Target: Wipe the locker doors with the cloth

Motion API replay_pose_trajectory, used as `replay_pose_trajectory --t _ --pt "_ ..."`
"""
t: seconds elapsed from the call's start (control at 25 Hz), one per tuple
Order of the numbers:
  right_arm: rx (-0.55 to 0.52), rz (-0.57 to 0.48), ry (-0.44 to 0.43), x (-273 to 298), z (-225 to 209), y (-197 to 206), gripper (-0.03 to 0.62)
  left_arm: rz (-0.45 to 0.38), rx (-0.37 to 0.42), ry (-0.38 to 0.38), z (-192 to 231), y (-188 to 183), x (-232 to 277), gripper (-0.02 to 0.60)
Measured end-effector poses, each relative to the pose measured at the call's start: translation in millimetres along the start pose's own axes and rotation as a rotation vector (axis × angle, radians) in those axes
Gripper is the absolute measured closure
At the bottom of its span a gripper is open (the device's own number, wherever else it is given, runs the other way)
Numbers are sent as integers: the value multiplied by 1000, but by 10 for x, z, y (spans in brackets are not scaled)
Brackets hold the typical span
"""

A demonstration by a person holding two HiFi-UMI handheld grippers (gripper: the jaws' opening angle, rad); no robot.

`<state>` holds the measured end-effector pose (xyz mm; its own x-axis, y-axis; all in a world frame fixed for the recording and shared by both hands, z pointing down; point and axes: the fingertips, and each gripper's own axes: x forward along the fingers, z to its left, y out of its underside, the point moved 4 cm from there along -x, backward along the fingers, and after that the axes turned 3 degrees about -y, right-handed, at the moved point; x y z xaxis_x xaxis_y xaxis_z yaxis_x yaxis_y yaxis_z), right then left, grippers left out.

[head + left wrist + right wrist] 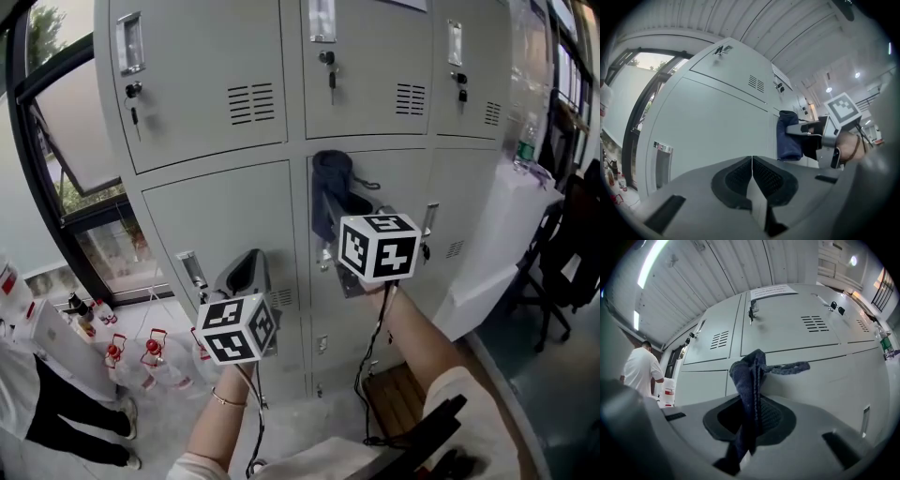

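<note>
We clamp the dark blue fabric cloth (746, 373) in the right tool (751, 401) at a pale grey metal locker door (398, 178), left tool (752, 161) closed and empty; wiping looks under way, with other doors remaining.

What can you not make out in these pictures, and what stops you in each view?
1. Print on the notice: right gripper view, too small and skewed.
2. Labels on the floor bottles: head view, too small.
3. Bystander: head view, upper body cut by the left edge.
4. Lowest locker doors: head view, partly behind the forearms.
</note>
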<state>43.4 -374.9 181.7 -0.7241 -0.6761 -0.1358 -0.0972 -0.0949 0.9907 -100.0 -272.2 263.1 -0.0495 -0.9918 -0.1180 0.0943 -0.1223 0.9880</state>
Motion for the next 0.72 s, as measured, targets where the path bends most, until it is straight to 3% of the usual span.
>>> replay_pose_trajectory --t 0.72 --pt "0 4 139 -397 -1215 -27 551 34 11 90 -893 224 505 572"
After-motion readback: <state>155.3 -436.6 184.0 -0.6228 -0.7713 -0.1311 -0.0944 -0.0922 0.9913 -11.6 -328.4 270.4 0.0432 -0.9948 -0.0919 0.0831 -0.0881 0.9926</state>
